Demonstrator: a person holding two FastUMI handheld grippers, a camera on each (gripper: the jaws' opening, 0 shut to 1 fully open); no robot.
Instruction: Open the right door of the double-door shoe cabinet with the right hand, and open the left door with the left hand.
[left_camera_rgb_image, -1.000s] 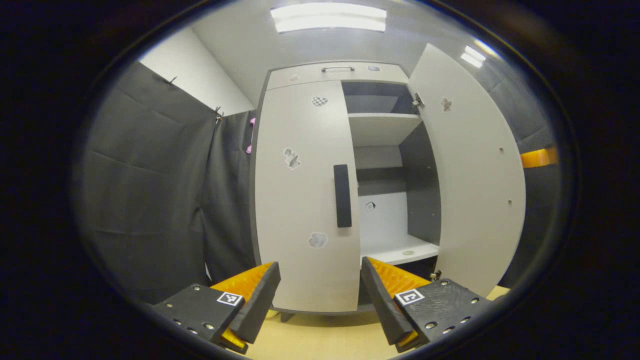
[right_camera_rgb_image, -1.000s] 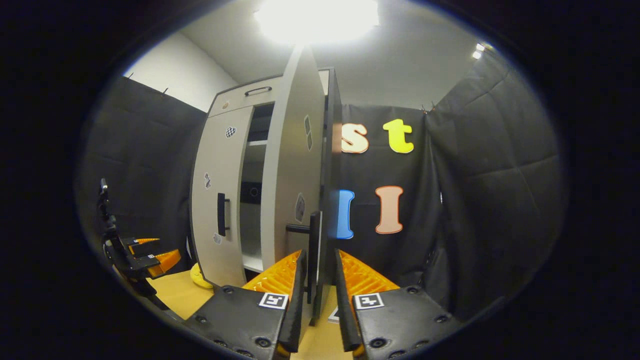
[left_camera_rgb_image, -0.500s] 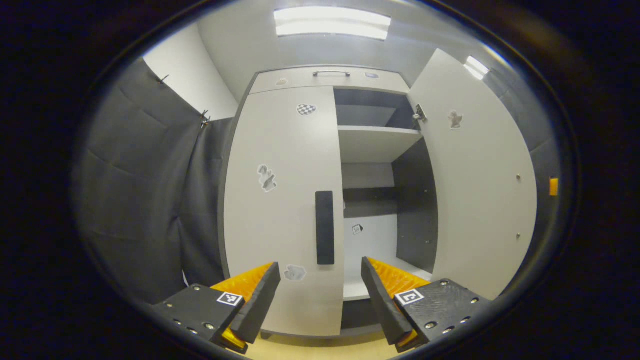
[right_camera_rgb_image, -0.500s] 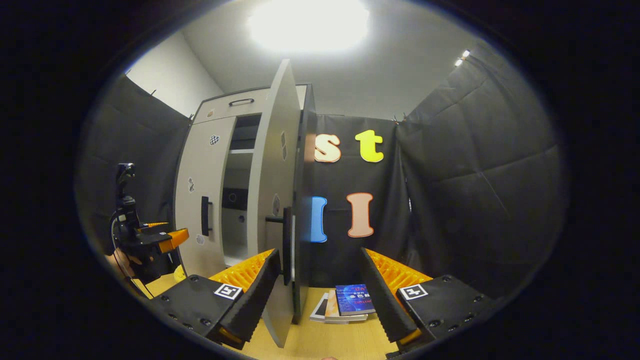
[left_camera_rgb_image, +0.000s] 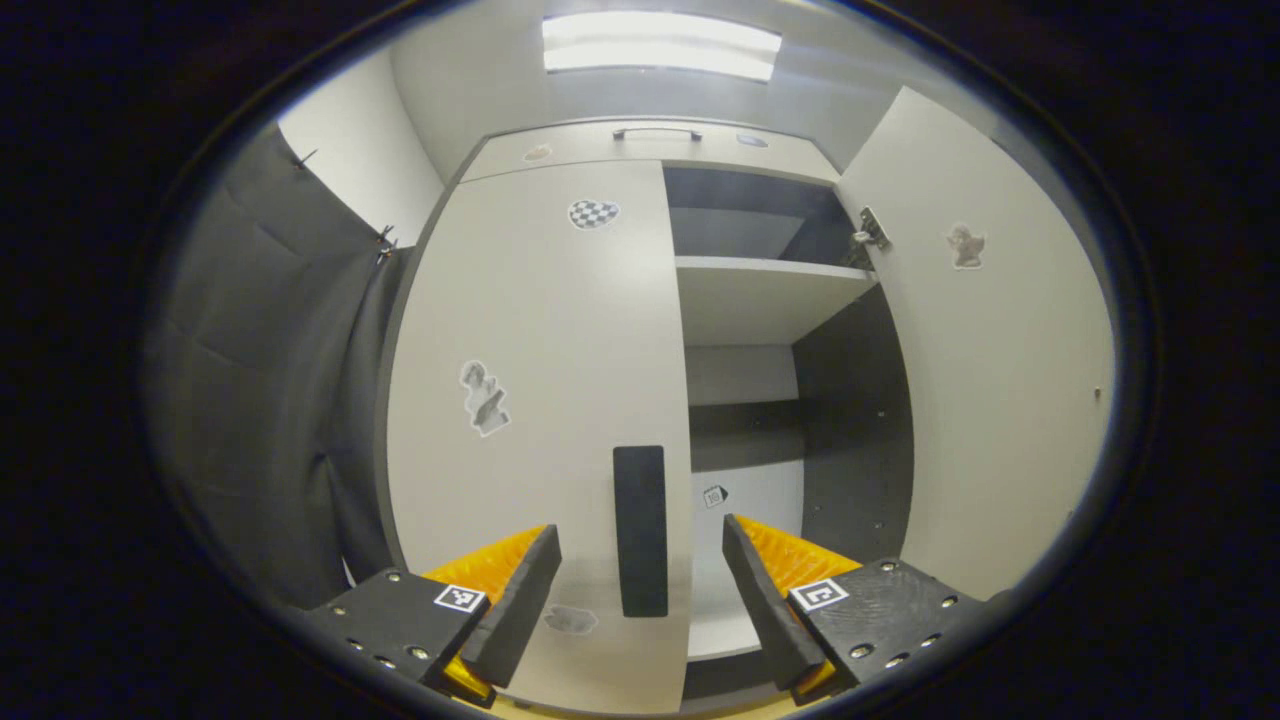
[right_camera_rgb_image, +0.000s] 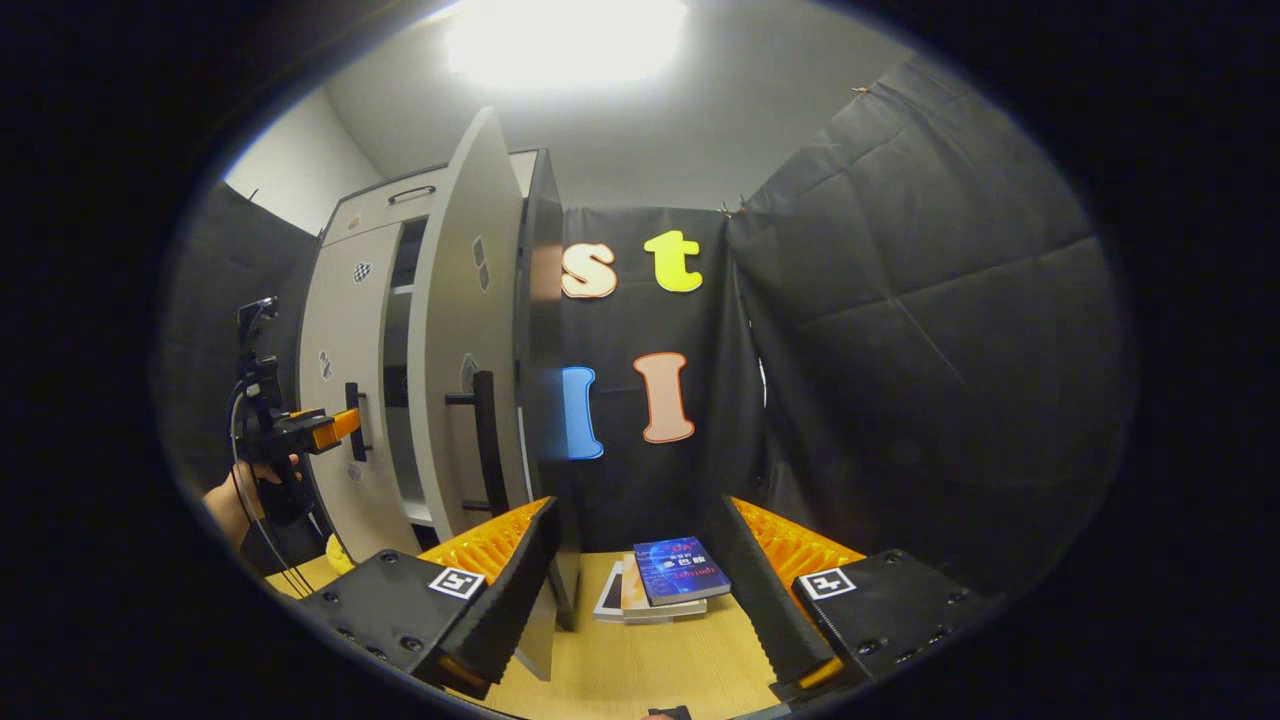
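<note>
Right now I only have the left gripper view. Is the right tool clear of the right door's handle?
Observer: Yes. The right tool is open, and the right handle stands to its left, outside its fingers.
Operator: Anything lying near that door?
Observer: A stack of books lies low down, just right of the open right door in the right gripper view.
Operator: From the side, how close is my left tool to the left handle?
Observer: The left tool has its tips at the left handle; I cannot tell if they touch.
</note>
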